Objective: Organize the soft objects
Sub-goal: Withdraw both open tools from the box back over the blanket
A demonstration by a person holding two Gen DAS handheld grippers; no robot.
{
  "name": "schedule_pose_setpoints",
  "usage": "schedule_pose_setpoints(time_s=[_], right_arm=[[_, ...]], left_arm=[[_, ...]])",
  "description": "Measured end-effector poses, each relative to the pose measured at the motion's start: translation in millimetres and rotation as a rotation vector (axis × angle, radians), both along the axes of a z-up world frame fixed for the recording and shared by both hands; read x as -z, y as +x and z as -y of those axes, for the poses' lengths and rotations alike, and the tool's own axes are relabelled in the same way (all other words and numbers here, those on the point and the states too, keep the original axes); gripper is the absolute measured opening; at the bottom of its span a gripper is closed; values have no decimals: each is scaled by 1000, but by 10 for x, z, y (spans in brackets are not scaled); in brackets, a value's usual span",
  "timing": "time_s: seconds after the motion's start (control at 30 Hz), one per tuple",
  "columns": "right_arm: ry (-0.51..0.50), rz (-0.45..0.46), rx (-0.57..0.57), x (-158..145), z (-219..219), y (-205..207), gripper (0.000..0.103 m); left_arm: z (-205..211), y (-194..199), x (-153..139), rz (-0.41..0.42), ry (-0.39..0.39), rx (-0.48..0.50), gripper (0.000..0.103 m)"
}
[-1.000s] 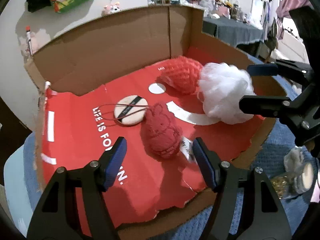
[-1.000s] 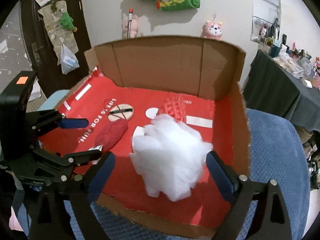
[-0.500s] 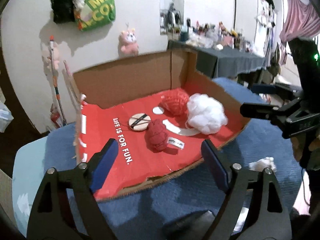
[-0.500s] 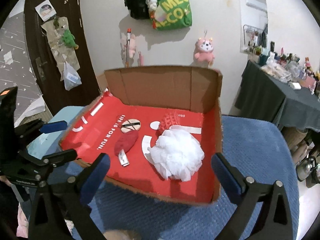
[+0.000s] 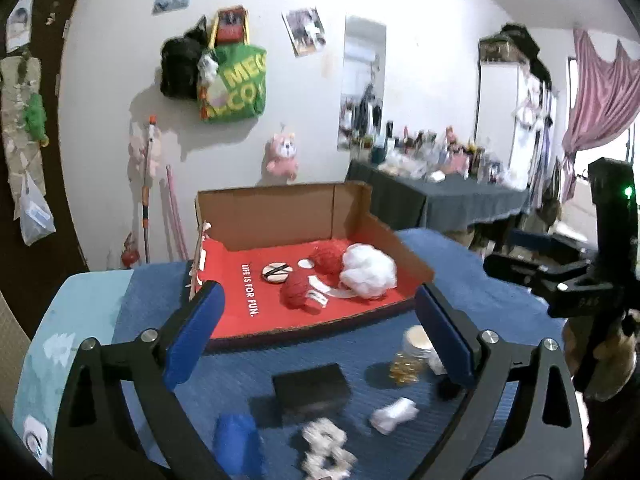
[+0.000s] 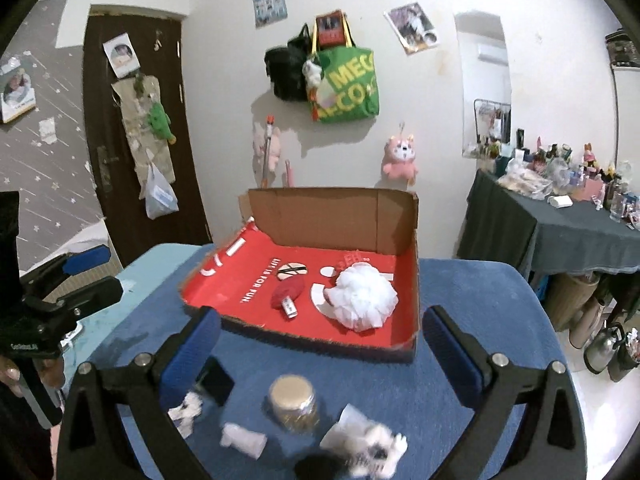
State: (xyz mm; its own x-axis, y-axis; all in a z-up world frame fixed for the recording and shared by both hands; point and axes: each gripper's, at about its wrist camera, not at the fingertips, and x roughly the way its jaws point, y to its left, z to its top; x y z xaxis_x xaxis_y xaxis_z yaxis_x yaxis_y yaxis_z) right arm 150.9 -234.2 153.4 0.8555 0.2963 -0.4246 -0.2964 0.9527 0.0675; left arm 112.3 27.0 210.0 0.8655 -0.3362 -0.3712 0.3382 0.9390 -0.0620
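Both grippers pulled back, left gripper [image 5: 318, 334] and right gripper [image 6: 320, 354] gaping empty; cardboard box [image 6: 394, 216] at the table's far edge holds white loofah [image 6: 364, 294], red plush [image 6: 286, 294], round puff [image 6: 292, 271].

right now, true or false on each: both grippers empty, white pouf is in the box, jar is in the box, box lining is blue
1. Both the left gripper and the right gripper are open and empty. True.
2. The white pouf lies inside the cardboard box. True.
3. The jar sits in the box. False: it stands on the blue cloth outside it.
4. The box lining is blue. False: it is red.
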Motion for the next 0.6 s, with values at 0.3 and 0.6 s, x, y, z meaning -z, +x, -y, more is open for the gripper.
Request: schedule_pose_setpoints(time_s=[0.3, 0.6], right_arm=[[22, 127, 80, 254, 2, -825, 103], [18, 191, 135, 751, -74, -1221, 103]], left_arm=[[30, -830, 263, 128, -31, -60, 101], [117, -1087, 827, 96, 2, -105, 101]])
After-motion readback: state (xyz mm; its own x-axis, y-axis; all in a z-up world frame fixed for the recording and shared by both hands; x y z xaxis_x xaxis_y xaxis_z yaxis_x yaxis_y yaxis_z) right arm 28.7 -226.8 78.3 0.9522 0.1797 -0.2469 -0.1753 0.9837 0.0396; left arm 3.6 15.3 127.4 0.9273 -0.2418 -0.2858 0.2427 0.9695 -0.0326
